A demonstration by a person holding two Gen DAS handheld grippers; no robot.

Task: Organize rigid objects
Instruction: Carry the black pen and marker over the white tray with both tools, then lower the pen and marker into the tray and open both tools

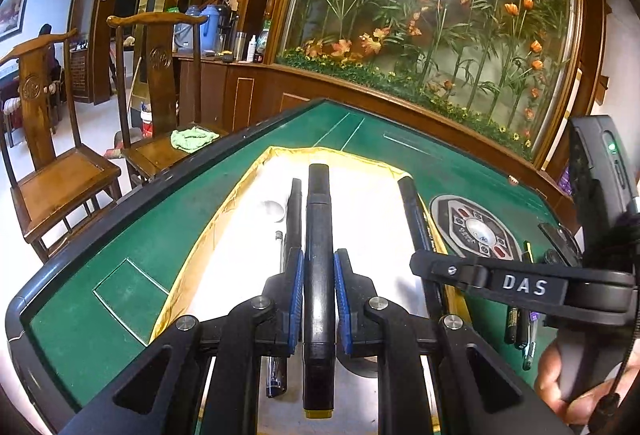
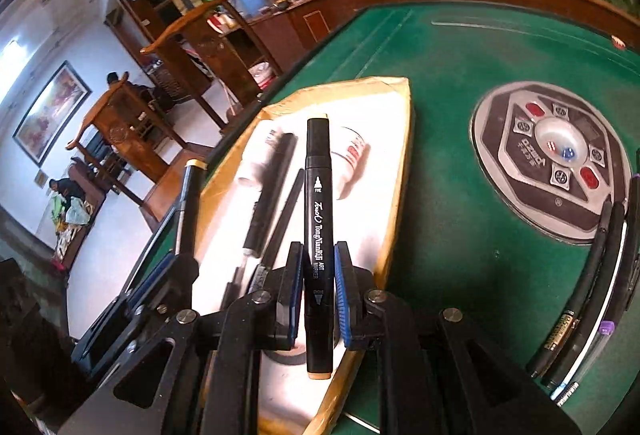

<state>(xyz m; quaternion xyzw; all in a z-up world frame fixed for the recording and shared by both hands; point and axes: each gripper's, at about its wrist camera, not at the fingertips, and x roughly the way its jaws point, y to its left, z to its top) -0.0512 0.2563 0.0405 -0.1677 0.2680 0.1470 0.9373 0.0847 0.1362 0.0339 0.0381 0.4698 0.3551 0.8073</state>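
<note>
While both arms hover over the tray, each claw has its own pen. The left claw (image 1: 319,299) has its blue pads pressed against a thick black marker with a yellow end cap (image 1: 318,275), closed down to the barrel's width. That marker runs straight along the fingers, pointing away from the camera. The right claw (image 2: 319,291) does the same job: pads tight on a black art marker with white lettering and tan end caps (image 2: 319,247), again lying lengthwise between the fingers, tip forward.

Moving outward, below both is the shallow yellow-rimmed tray with a white floor (image 2: 396,171). Several things already lie in it: a slim black pen (image 2: 270,191), a thinner dark pen (image 2: 286,219) beside it, and a small white bottle with red print (image 2: 352,159) at the far end. The pens in there lie roughly parallel to the held markers, and that is the relation that counts: my read is each marker only needs lowering, long axis unchanged, to settle alongside them.

Further out, the green felt surface (image 2: 440,83) carries a round grey dice panel (image 2: 552,159). A loose bunch of dark pens (image 2: 592,275) waits to the right of the tray, nearer the right claw, so that arm looks best placed to fetch them later.
</note>
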